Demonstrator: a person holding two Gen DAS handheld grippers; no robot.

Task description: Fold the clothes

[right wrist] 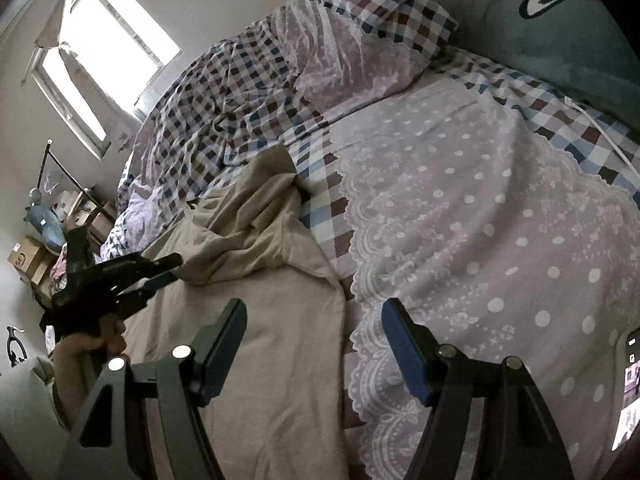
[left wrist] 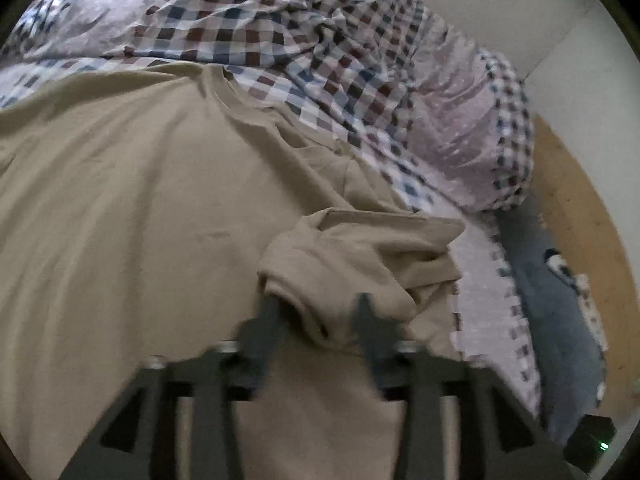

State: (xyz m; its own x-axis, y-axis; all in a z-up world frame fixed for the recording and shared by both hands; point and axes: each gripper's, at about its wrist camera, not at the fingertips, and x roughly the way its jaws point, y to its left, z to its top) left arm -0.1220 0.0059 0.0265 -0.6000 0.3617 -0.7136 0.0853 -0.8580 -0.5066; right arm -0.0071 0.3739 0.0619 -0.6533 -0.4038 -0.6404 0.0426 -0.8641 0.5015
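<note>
A beige T-shirt (left wrist: 120, 200) lies spread on the bed, with its neckline (left wrist: 224, 96) toward the checked duvet. Its sleeve (left wrist: 360, 248) is bunched up and folded in over the body. My left gripper (left wrist: 316, 312) is open just at that bunch; fabric drapes against the left finger (left wrist: 268, 320) but is not pinched. In the right wrist view the left gripper (right wrist: 170, 268), held in a hand (right wrist: 104, 340), hovers over the shirt (right wrist: 280, 340) near the crumpled sleeve (right wrist: 256, 220). My right gripper (right wrist: 314, 308) is open above the shirt's side edge, with nothing between its fingers.
A checked duvet (right wrist: 224, 112) is heaped at the far side of the bed. A lilac dotted cover (right wrist: 480, 220) lies right of the shirt, with a blue pillow (right wrist: 540, 28), a white cable (right wrist: 600, 132) and a phone (right wrist: 630, 380). Boxes and clutter (right wrist: 32, 256) stand beneath the window (right wrist: 108, 52).
</note>
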